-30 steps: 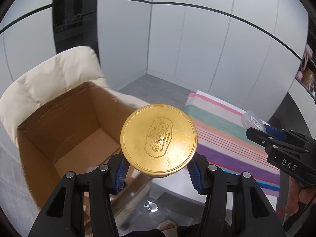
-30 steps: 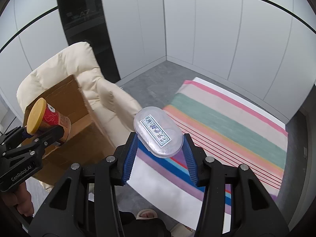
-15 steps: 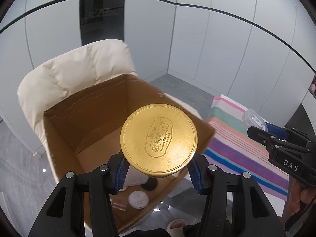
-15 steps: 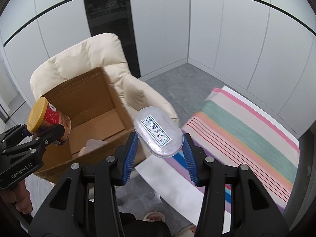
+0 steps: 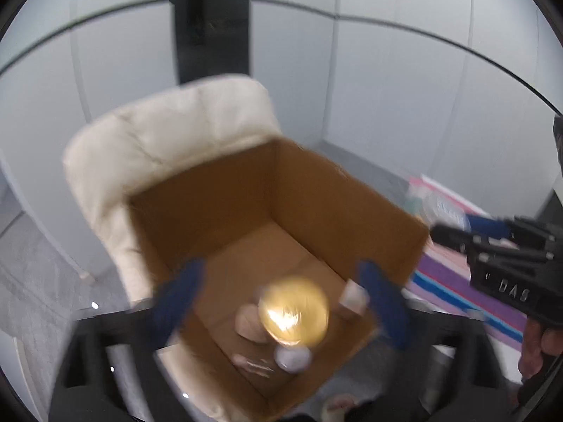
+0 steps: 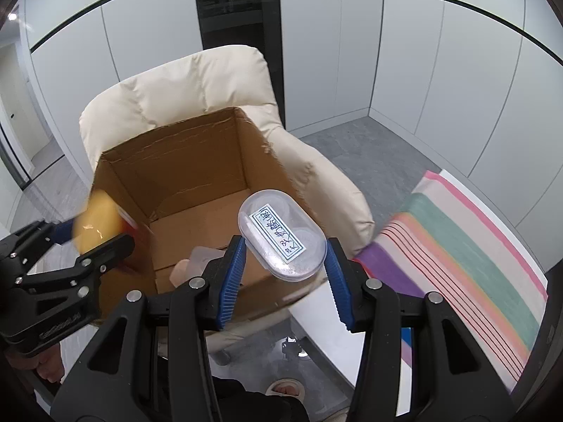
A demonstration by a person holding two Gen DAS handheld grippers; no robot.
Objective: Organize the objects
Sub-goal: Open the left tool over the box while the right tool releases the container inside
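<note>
Left gripper (image 5: 281,302) has just been opening: its 2 blue-padded jaws now stand wide apart over the open brown cardboard box (image 5: 316,190), and the round gold-lidded jar (image 5: 293,311) sits blurred between them, touched by neither pad. Judging by that blur and the gap on both sides, the jar is loose and on its way down into the box, not gripped. In the right wrist view the same jar (image 6: 98,225) shows as a yellow smear at the box's near-left wall, beside the spread black fingers.

Right gripper (image 6: 283,260) is clamped on the clear oval plastic case with a white handwritten label (image 6: 281,234), its blue pads pressing both long sides. It holds the case above the box's near rim, probably waiting its turn so the 2 items do not collide in the opening.

Inside the box, a few small pale items (image 5: 251,323) lie on the floor near the front wall; they are too blurred to name. The box rests on the seat of a cream padded armchair (image 6: 197,84), which raises it to an easy drop height. A striped multicolour cloth (image 6: 468,246) lies to the right, well clear of the box.

With 1 item released and 1 in hand, sorting looks partly done; the case seems the likely next drop.
</note>
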